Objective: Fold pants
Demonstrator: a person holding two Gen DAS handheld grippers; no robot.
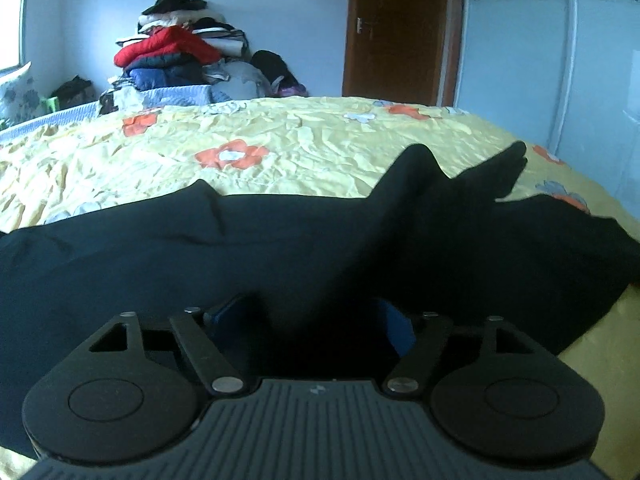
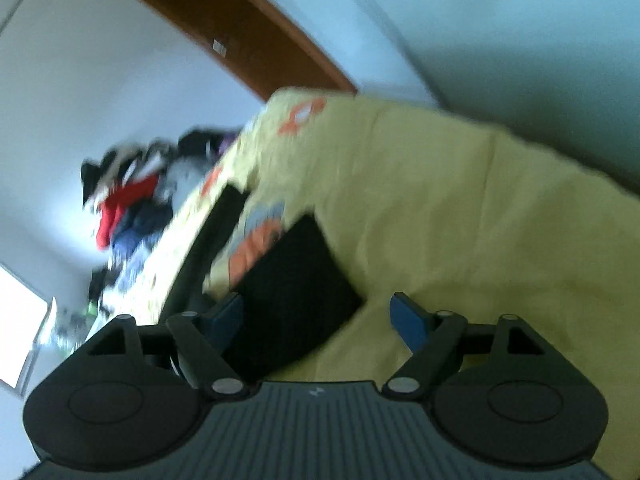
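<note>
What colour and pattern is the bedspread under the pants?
Pale yellow bedspread with orange-and-white flowers, some grey-blue; clearest in the left wrist view.

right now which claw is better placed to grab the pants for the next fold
Left, probably. The left claw sits open low over the dark pants, cloth between its fingers. The right claw is open too, but tilted at the pants' edge, mostly over yellow bedspread.

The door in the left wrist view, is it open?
No, the brown door stands shut in its frame behind the bed, and its handle shows at its left edge.
</note>
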